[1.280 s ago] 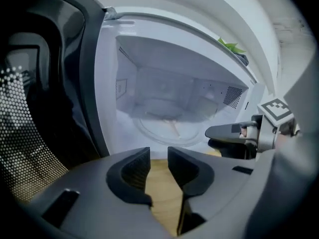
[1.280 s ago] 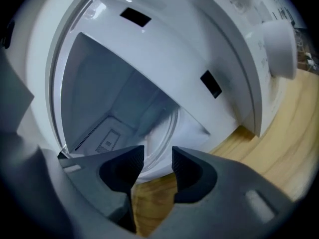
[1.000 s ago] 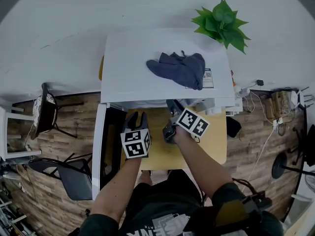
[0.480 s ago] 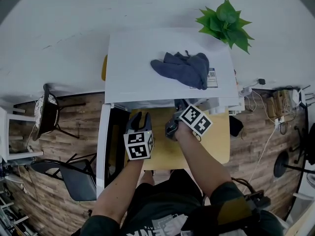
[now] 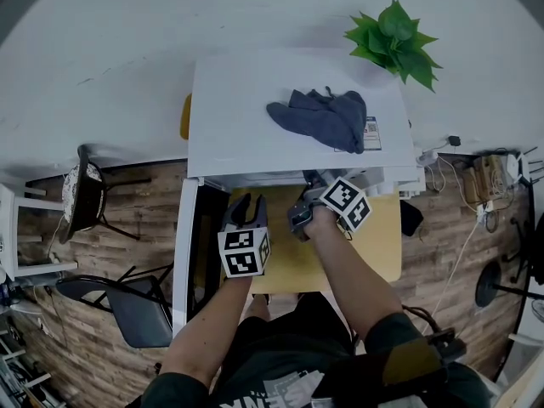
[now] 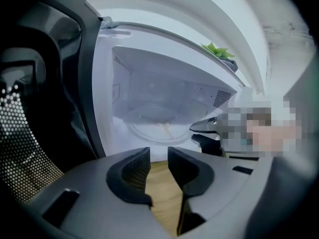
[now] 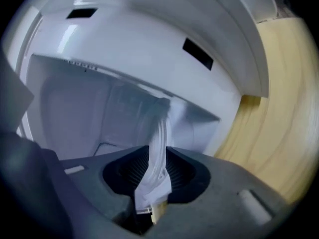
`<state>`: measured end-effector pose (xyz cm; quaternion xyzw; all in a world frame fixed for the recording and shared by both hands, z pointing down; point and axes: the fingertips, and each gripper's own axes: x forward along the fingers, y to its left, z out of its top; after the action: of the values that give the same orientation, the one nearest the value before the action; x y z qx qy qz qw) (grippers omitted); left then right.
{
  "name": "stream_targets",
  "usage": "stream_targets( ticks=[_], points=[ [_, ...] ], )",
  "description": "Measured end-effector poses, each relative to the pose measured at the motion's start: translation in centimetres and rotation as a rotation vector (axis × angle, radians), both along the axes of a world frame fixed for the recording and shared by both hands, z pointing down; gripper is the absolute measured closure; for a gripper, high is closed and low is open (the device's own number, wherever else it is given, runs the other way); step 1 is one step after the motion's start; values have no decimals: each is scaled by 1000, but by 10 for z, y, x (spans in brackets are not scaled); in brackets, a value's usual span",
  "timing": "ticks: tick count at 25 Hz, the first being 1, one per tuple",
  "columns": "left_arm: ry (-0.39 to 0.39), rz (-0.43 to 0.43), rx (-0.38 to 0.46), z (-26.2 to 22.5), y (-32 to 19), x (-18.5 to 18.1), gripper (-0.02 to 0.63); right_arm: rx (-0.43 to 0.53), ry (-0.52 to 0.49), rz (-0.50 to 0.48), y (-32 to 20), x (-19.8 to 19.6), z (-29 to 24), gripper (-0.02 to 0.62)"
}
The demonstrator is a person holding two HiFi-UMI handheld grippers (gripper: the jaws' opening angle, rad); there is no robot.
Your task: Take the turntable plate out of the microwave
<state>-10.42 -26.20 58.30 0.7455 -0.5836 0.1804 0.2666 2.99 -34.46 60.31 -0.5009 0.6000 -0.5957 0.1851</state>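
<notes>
- Head view: your left gripper (image 5: 242, 206) hovers at the mouth of the open microwave (image 5: 255, 117), and your right gripper (image 5: 311, 183) reaches inside.
- Left gripper view: its 2 jaws stand slightly apart with nothing between them. The turntable plate (image 6: 158, 128) sits inside the cavity.
- Right gripper view: its 2 jaws have just been closing and pinch the turntable plate's rim.

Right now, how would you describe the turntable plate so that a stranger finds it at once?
Find the white microwave with the blue cloth on top, its door swung open. Inside its cavity is the turntable plate, a round clear-glass disc, whose rim the right gripper jaws have just been closing on. Nothing else there is transparent.
</notes>
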Motion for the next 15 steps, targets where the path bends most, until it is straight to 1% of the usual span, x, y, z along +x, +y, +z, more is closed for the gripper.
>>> stream_targets(
  ticks=[3,7,10,12,15],
  points=[
    [2,1,-6,2,-5,-2,514,-8,17,-9,2,-6,1,494],
    [-4,12,-3,1,-5,-4,514,7,-65,20,-2,-7,-1,494],
    [2,6,-11,3,-4,-6,514,27,-113,7,-3,-10,-2,504],
    [4,11,-11,3,-5,-6,514,23,-100,-3,-3,-9,-1,518],
    [3,24,-11,4,-4,-5,514,-11,-63,-11,-4,-10,2,518]
  ],
)
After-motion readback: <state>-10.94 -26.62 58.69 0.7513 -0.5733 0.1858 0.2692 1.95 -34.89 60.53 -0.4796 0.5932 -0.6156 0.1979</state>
